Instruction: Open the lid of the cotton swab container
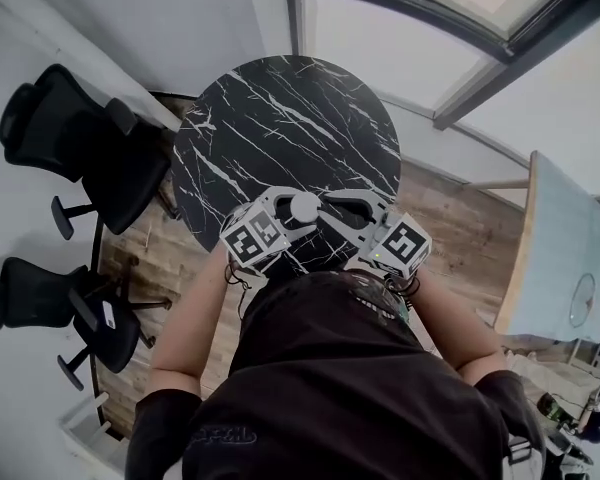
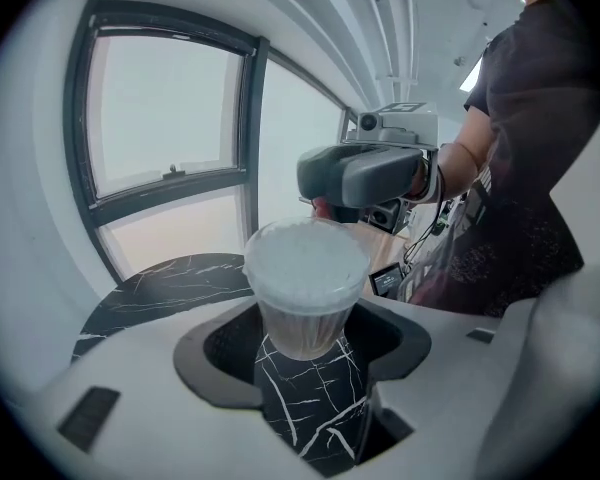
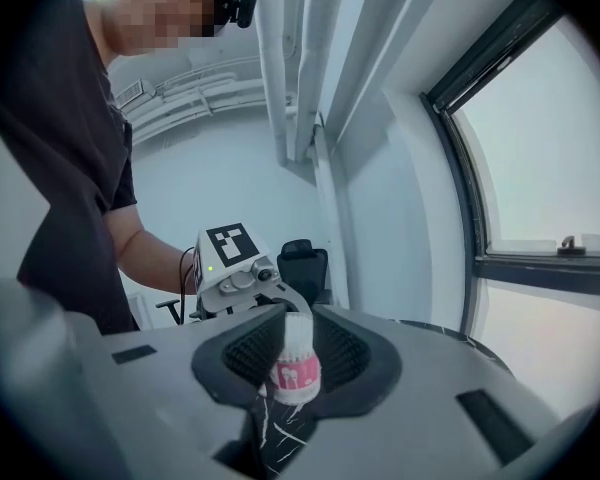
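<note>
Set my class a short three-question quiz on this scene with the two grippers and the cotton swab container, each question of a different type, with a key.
1. True or false: the left gripper is empty.
2. Multiple choice: the round table has a top that is A) plain white, B) black marble with white veins, C) bare wood.
3. Fill in: the lid of the cotton swab container is ___ (on/off).

Key:
1. False; it is closed on the cotton swab container.
2. B.
3. On.
</note>
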`<action>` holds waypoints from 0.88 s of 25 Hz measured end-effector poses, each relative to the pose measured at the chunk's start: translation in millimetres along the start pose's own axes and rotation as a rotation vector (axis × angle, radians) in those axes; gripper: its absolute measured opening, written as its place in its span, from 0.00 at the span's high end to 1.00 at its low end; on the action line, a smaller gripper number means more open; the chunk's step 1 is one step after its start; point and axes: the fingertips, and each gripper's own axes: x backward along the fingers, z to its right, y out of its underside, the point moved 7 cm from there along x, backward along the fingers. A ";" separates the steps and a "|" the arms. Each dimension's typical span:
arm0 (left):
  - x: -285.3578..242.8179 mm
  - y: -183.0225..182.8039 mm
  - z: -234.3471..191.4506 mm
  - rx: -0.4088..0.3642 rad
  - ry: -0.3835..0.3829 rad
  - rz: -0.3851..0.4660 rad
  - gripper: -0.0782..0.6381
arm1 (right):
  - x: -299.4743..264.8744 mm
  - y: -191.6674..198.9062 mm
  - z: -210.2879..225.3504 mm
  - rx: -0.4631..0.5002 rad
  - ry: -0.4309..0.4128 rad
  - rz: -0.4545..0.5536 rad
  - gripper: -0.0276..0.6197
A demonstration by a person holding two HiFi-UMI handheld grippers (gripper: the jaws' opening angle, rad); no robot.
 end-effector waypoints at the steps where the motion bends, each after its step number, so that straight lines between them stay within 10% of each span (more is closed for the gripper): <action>1: 4.0 1.1 -1.2 -0.008 0.004 0.000 0.52 | -4.5 -1.3 -1.9 -0.009 -0.004 -0.009 0.77; 9: 37.6 6.9 2.9 -0.102 0.059 -0.006 0.52 | -45.1 -14.5 -38.6 0.053 -0.025 -0.069 0.56; 22: 83.6 27.4 22.1 -0.205 0.154 -0.023 0.52 | -82.6 -22.1 -92.9 0.142 0.084 -0.080 0.55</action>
